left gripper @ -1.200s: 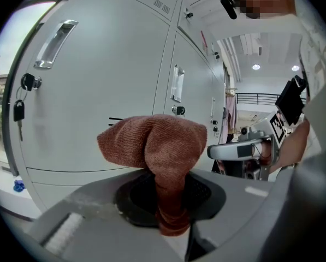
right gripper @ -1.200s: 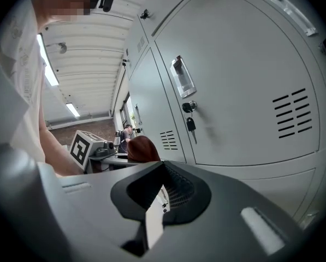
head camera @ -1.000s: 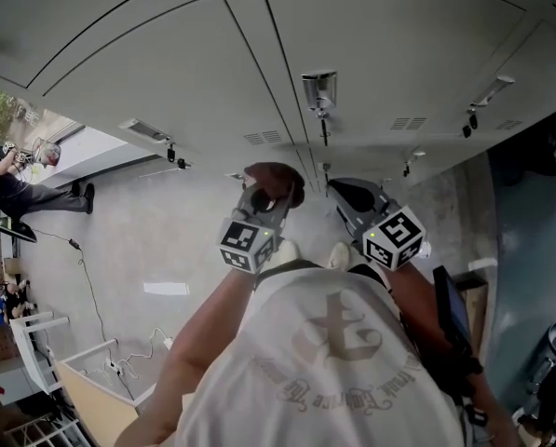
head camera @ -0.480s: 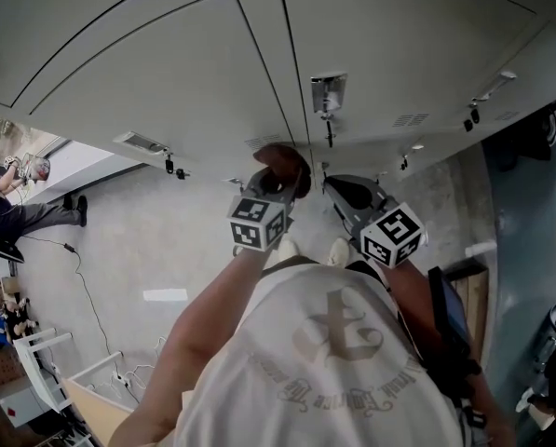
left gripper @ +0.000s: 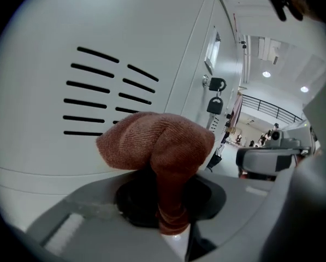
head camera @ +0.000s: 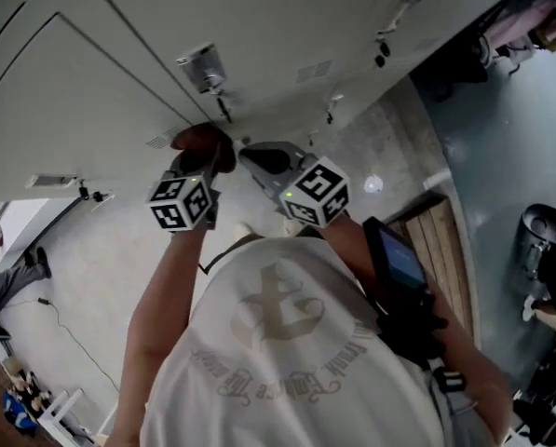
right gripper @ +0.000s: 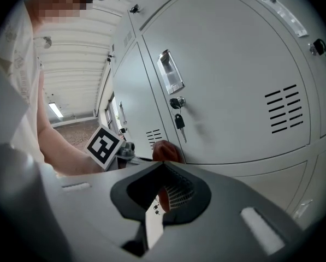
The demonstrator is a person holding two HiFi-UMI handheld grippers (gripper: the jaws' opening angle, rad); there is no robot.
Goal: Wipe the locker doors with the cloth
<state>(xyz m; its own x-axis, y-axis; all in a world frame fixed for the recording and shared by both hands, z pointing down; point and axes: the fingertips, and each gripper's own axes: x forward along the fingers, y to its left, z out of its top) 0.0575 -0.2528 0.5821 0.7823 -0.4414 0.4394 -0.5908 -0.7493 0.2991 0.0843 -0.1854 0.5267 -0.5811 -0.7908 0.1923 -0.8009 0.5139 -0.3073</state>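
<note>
A rust-brown cloth [left gripper: 157, 141] is bunched between the jaws of my left gripper [left gripper: 164, 203], which is shut on it. The cloth presses against a grey locker door [left gripper: 53, 48] just below its vent slots [left gripper: 105, 91]. In the head view the cloth [head camera: 203, 142] sits under a metal latch [head camera: 201, 66] with a hanging key. My right gripper [head camera: 256, 156] hovers beside it to the right, jaws together and holding nothing. From the right gripper view, the cloth [right gripper: 165, 150] shows low on the door seam, beside the left gripper's marker cube [right gripper: 104, 145].
The locker to the right carries a recessed handle [right gripper: 171, 72], a key in its lock [right gripper: 179, 120] and vent slots [right gripper: 285, 109]. More keys hang on lockers further along [left gripper: 214, 100]. A wooden bench [head camera: 440, 240] stands on the floor at the right.
The head view has swung and tilted. My left gripper has carried the cloth closer under the latch, and the right gripper has followed beside it.
</note>
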